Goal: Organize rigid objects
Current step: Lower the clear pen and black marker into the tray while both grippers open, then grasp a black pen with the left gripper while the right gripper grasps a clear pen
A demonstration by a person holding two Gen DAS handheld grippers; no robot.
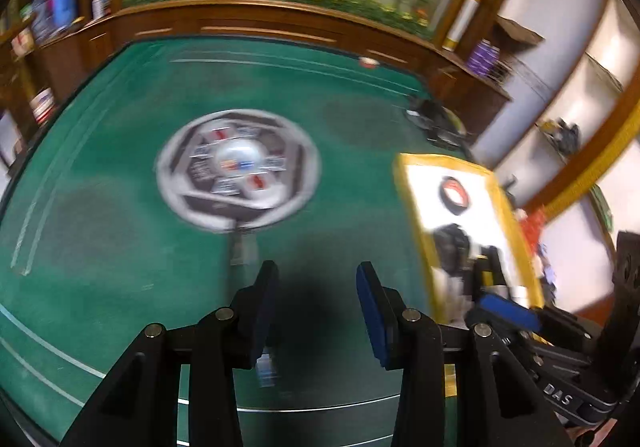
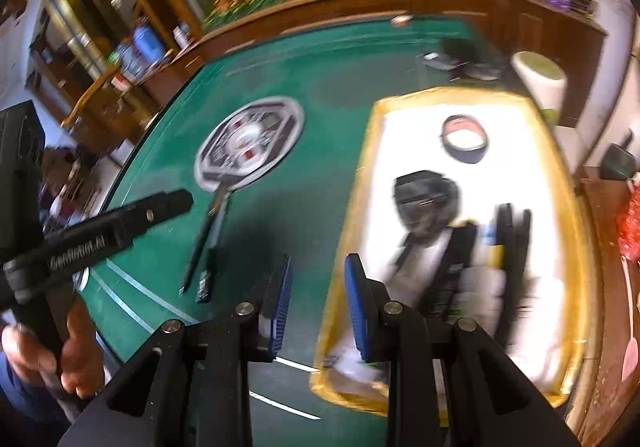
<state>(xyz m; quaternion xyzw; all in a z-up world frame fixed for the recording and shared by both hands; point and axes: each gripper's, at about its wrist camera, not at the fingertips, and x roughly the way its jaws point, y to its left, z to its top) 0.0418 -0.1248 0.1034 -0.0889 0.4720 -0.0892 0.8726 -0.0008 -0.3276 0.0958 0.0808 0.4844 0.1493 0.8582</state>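
A round printed hand fan (image 1: pixel 238 171) (image 2: pixel 250 139) lies flat on the green table, its handle pointing toward me. A yellow-rimmed white tray (image 1: pixel 404 183) (image 2: pixel 362 167) sits to its right. It holds a small round black tin (image 1: pixel 454 195) (image 2: pixel 465 139), a black pouch (image 2: pixel 426 203) and other dark items, too blurred to name. My left gripper (image 1: pixel 318 275) hovers open over bare green felt just short of the fan's handle, with nothing between its pads. My right gripper (image 2: pixel 319 267) is open too, empty, above the tray's near left rim.
A black pen (image 2: pixel 200 255) and a small dark piece (image 2: pixel 205 283) lie by the fan's handle. Dark clutter (image 1: pixel 436 123) sits at the table's far right, with a white roll (image 2: pixel 540 83) beyond the tray. A wooden ledge and shelves border the table. A hand (image 2: pixel 76 359) holds the left tool.
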